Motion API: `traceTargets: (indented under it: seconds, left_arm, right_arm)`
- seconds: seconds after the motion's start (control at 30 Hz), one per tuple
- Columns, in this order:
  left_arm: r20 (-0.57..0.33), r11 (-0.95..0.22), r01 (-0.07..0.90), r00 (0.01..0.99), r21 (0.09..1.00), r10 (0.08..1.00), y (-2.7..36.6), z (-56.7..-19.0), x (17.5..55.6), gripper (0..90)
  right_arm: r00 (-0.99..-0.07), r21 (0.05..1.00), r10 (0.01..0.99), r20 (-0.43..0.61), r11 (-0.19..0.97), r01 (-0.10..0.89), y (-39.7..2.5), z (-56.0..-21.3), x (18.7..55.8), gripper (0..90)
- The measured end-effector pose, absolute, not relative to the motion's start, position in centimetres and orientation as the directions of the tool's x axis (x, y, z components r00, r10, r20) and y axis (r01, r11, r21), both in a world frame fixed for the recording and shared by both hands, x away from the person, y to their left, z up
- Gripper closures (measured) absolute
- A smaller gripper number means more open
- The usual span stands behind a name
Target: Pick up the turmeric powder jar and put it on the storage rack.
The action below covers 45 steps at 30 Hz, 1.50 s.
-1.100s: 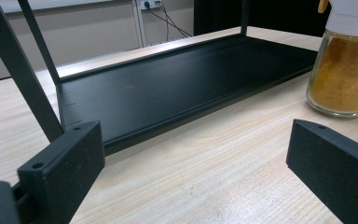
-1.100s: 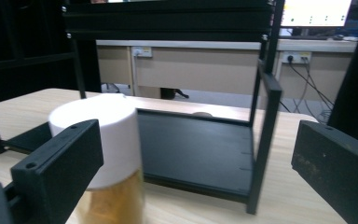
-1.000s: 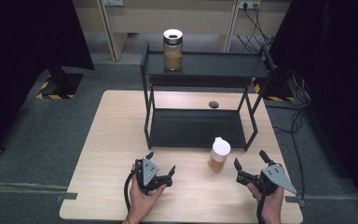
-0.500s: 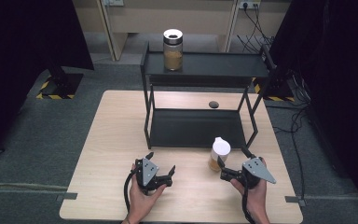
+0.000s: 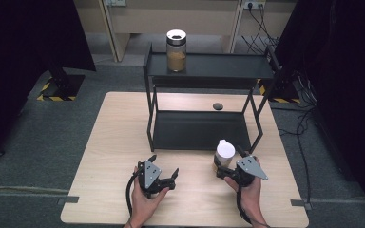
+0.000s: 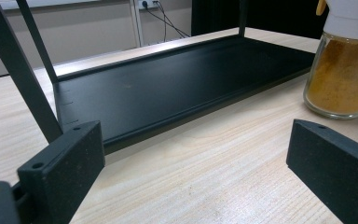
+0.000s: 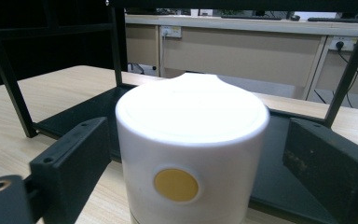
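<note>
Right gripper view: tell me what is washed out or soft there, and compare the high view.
Right gripper view: the white cap of the spice jar glares nearly featureless between the right gripper jaws, its near edge soft; high view: evenly lit, dark curtains lose detail, bright patch on the table behind the rack.

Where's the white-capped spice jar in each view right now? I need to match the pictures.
High view: white-capped spice jar stands on the table, right of centre, before the rack's front edge, at the right gripper.
Left gripper view: top right corner.
Right gripper view: centre, between the open jaws.
Shared landmark: the black rack's bottom shelf.
</note>
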<state>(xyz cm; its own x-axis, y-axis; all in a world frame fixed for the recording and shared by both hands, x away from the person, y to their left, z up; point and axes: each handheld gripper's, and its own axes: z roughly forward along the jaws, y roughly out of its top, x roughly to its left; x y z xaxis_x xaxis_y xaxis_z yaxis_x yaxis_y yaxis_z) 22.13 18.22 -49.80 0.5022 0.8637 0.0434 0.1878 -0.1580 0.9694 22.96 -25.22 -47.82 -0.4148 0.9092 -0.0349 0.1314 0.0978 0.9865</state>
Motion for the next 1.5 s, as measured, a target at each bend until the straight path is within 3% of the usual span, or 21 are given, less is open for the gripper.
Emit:
traceTargets:
  seconds: [0.2,0.4,1.0,1.5]
  left_arm:
    - [0.038,-0.157,0.198,0.502,0.968,0.864,18.2,-49.7,22.2,3.5]
    - [0.031,-0.151,0.198,0.503,0.968,0.864,18.3,-49.7,22.3,3.5]
    - [0.041,-0.158,0.192,0.503,0.969,0.863,18.2,-49.7,22.2,3.5]
    - [0.051,-0.166,0.187,0.504,0.968,0.862,18.1,-49.8,22.1,3.5]
  right_arm:
    - [-0.404,0.988,0.914,-0.034,0.092,0.124,-24.8,-48.3,23.3,16.2]
    - [-0.409,0.989,0.911,-0.045,0.099,0.110,-24.5,-48.5,23.4,29.7]
    - [-0.387,0.992,0.921,-0.039,0.082,0.094,-23.9,-48.4,22.9,30.5]
    - [-0.380,0.998,0.924,-0.048,0.032,-0.048,-24.9,-43.4,22.7,30.6]
